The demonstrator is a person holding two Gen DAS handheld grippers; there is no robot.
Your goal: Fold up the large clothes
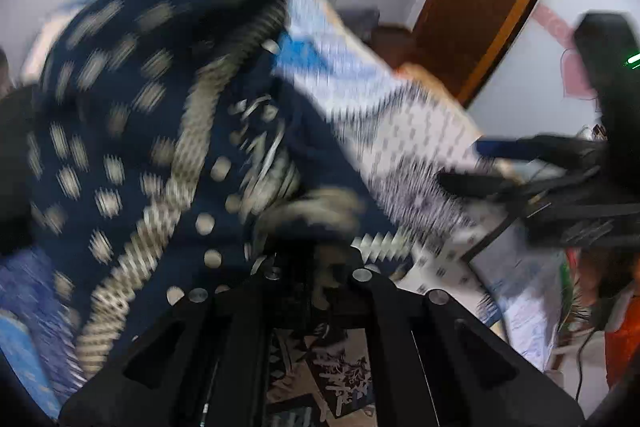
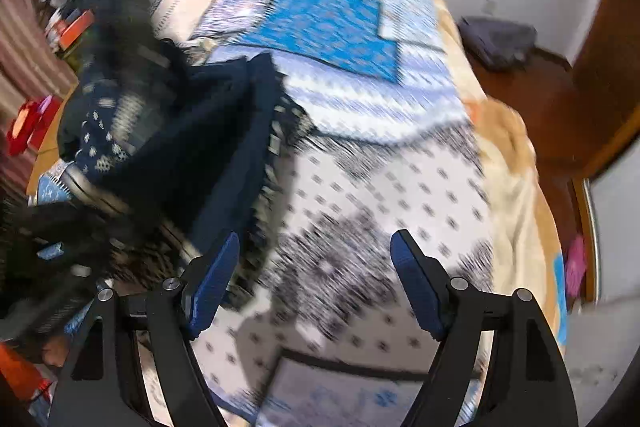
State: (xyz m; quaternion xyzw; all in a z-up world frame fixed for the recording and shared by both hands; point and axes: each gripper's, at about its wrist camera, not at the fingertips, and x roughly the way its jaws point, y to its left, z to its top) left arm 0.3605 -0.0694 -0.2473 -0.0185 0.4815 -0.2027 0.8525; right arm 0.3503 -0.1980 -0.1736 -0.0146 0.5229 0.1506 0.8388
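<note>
No readable writing anywhere; motion blur is heavy. My left gripper (image 1: 320, 267) is pressed together, pinching the navy garment (image 1: 160, 147), which hangs bunched above the patterned bedspread (image 1: 420, 139). It is dark blue with pale dots and striped bands. Its long axis cannot be told. My right gripper (image 2: 316, 279) stands spread, holding nothing, over the bedspread.

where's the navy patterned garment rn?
Right wrist view: the navy patterned garment is bunched at left on the patchwork bedspread. Left wrist view: it fills the left and centre, a fold pinched in the left hand-held gripper.
</note>
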